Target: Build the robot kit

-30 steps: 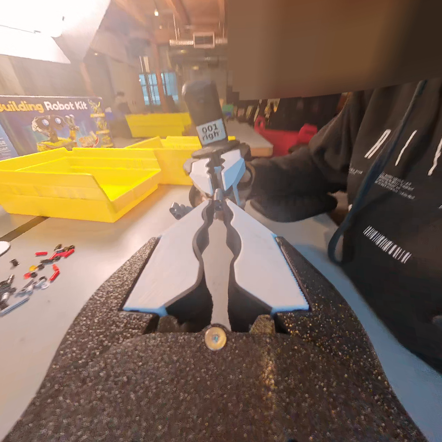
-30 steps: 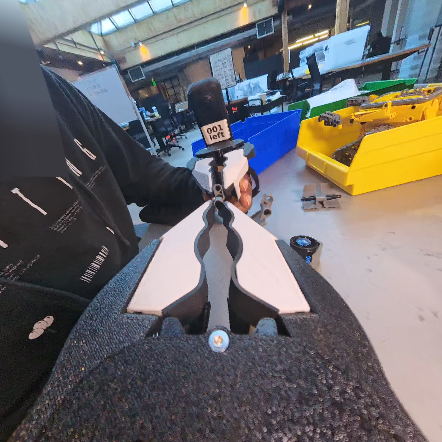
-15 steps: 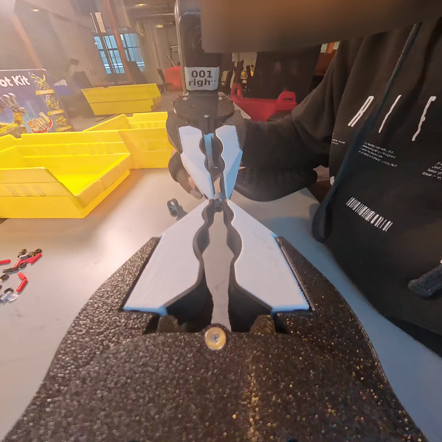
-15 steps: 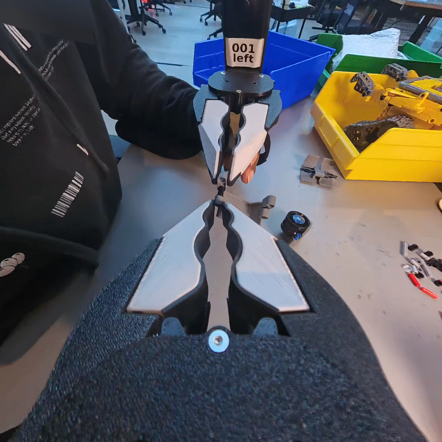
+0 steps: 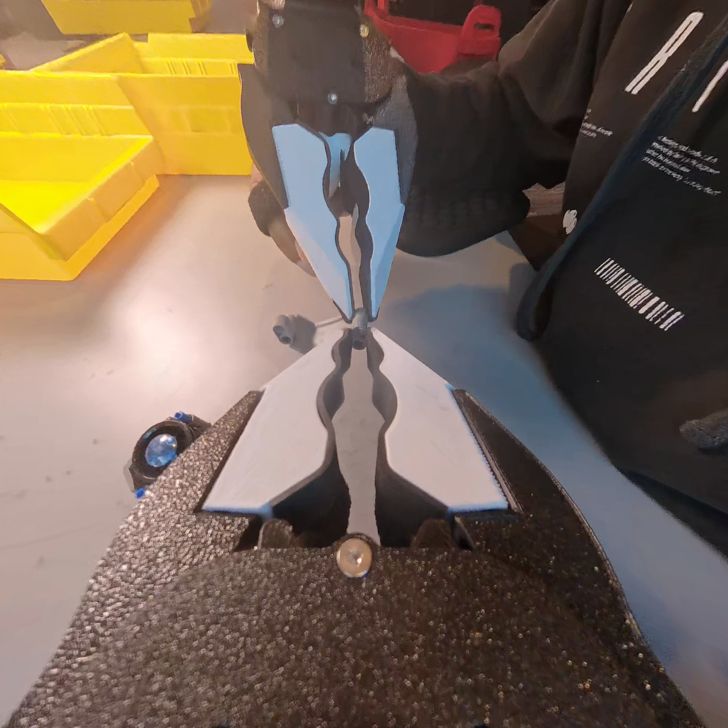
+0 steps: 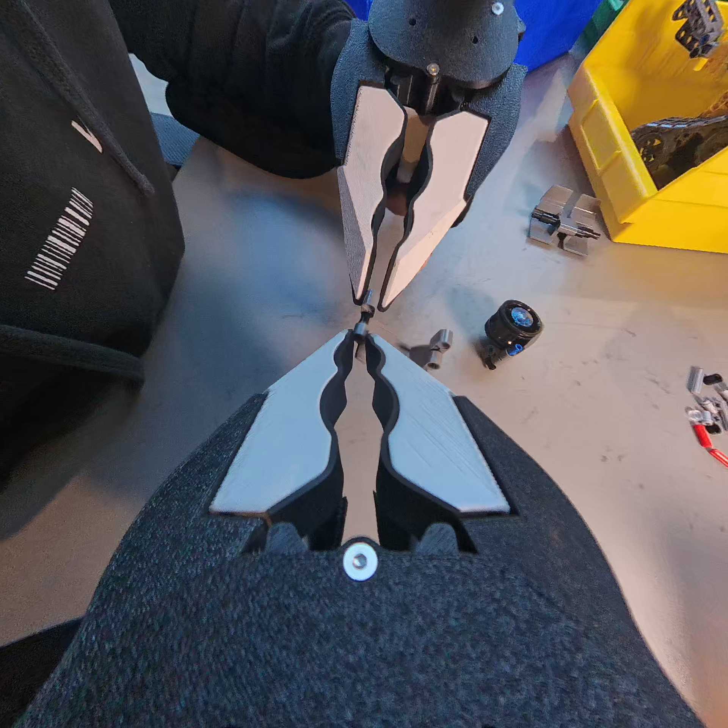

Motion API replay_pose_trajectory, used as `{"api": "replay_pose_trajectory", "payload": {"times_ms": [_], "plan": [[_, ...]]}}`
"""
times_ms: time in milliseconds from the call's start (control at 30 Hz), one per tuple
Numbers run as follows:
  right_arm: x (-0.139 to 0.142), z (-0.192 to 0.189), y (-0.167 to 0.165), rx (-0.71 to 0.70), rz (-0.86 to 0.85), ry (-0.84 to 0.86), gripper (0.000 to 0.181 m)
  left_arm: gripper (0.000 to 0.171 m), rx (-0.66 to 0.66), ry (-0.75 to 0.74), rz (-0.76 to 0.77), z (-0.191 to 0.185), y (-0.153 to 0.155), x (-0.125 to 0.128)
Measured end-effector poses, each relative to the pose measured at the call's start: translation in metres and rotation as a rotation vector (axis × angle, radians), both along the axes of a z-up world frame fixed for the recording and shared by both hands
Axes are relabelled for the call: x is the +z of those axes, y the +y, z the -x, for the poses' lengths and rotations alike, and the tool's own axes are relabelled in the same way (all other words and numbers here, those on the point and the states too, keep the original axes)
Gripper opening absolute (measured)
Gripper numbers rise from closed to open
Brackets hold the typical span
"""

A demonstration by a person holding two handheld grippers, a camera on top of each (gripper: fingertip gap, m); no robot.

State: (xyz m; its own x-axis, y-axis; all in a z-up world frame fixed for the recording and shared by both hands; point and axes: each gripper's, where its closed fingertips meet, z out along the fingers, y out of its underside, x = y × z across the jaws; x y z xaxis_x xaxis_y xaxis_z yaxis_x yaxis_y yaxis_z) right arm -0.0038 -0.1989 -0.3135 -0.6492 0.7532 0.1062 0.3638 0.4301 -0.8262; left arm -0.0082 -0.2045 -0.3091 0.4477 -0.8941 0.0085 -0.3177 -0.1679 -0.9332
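Your left gripper (image 5: pixel 357 342) and right gripper (image 6: pixel 359 338) have both tipped down toward the table (image 6: pixel 551 453) since before, each pinched tight on a small dark pin (image 6: pixel 360 329), tips nearly meeting.

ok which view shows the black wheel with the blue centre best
The right wrist view: the black wheel lies in full sight on the grey table, right of the right gripper, blue hub facing the camera. In the left wrist view the same wheel is partly hidden behind the left gripper's black body.
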Motion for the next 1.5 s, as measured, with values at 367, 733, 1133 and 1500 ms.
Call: {"api": "replay_pose_trajectory", "payload": {"times_ms": [367,733,1133,1500], "plan": [[0.055,0.009,0.017,-0.058,0.406,0.184,0.005,0.006,0.089,-0.37,-0.004,0.012,0.014,0.048],[0.08,0.015,0.015,-0.094,0.532,0.267,0.006,0.006,0.094,-0.623,-0.024,0.015,0.014,0.083],[0.075,0.01,0.007,-0.075,0.451,0.209,0.005,0.005,0.043,-0.628,-0.004,0.01,0.009,0.082],[0.053,0.006,0.003,-0.064,0.292,0.119,0.005,0.006,0.026,-0.444,0.04,0.006,0.008,0.06]]}}
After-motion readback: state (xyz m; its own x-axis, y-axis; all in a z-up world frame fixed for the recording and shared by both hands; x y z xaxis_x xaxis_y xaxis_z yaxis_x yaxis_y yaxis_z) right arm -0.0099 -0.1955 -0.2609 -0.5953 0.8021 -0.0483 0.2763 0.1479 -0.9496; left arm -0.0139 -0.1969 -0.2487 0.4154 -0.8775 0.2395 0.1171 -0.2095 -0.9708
